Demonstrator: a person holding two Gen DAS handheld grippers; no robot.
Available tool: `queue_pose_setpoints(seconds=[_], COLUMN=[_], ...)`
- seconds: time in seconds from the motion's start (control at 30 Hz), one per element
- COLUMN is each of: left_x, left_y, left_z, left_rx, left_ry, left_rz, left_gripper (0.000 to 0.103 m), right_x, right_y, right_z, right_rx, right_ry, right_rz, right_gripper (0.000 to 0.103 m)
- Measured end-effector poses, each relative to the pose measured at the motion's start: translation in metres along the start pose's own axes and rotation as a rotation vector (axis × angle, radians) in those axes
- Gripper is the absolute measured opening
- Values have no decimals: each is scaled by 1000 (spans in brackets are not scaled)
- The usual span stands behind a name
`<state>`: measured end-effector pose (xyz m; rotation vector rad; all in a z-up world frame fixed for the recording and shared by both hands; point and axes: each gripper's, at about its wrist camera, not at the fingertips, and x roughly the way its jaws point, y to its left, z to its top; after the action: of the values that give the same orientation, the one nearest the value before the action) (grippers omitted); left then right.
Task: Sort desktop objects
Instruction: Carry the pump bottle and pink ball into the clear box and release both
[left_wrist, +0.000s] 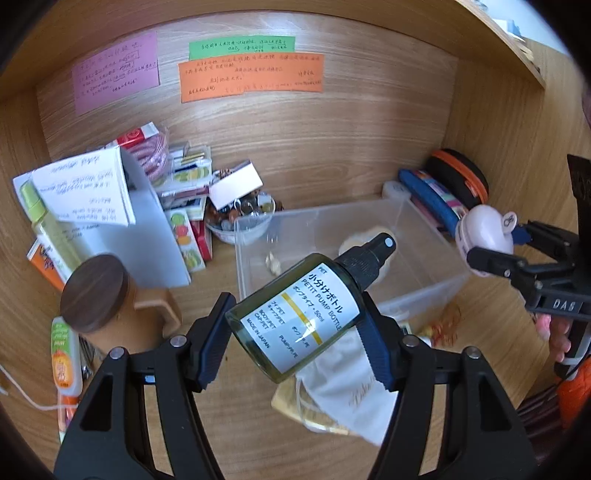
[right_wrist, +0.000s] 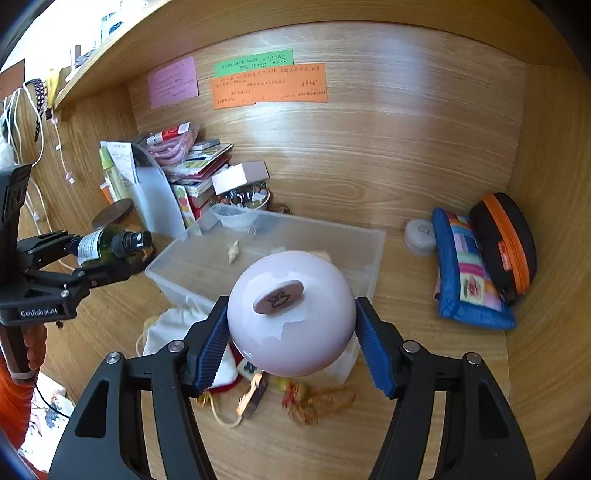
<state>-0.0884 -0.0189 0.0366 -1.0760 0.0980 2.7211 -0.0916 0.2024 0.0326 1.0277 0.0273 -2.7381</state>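
Note:
My left gripper is shut on a green pump bottle with a black spray cap and white label, held tilted above the desk in front of the clear plastic bin. It also shows in the right wrist view. My right gripper is shut on a round pale pink case with a small tab on top, held above the bin's near right corner. In the left wrist view the pink case hangs at the bin's right side. A small shell lies in the bin.
A white cloth pouch and yellow-red tassel charms lie on the desk in front of the bin. Books and boxes are stacked at the back left beside a wooden-lidded jar. A blue patchwork pouch and a black-orange case lie right.

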Motion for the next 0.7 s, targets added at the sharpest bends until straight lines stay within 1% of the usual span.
queue_pose_setpoints(seconds=[0.2,0.37,0.5,0.7], left_x=[17,33,53,82], left_y=[0,0,2,1], left_z=[19,26,28,25], left_rx=[13,26,33,62], left_ry=[0,16,53,126], left_rz=[-7,-13,-27,-14], left_gripper=[65,65,65,65], right_x=[21,43,60,78], right_y=[-5,-12,-16,-23], right_z=[15,22,23,20], right_rx=[-9,-7,-7,2], right_ry=[7,33,72,125], right_rz=[-7,-3,0,9], right_gripper=[62,62,62,62])
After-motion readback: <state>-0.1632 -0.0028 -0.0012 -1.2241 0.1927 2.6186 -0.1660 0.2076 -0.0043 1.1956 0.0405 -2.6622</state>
